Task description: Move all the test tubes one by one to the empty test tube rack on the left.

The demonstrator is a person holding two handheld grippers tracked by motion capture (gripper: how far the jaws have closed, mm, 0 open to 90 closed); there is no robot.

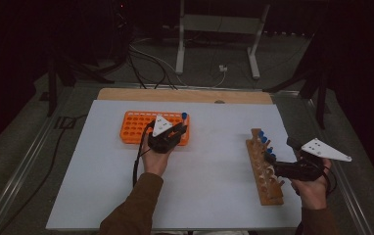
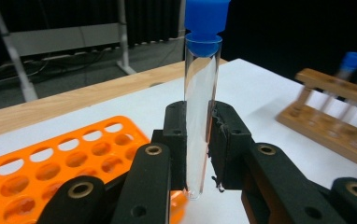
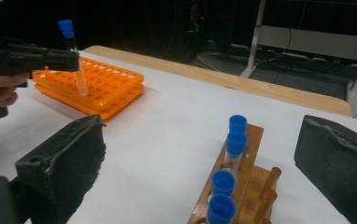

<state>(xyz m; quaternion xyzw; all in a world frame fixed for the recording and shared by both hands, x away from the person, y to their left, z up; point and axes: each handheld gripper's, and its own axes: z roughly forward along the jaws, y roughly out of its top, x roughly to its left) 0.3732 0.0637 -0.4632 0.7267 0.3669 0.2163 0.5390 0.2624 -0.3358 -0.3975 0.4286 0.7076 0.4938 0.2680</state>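
Observation:
My left gripper is shut on a clear test tube with a blue cap, held upright over the right end of the orange rack. In the high view the left gripper sits over the orange rack, the tube's blue cap sticking up. My right gripper is open, its jaws wide apart on either side of the wooden rack, which holds several blue-capped tubes. In the high view the right gripper reaches toward the wooden rack from the right.
The racks stand on a white sheet over a wooden table. White frame legs and cables lie on the floor beyond the far edge. Open sheet lies between the two racks.

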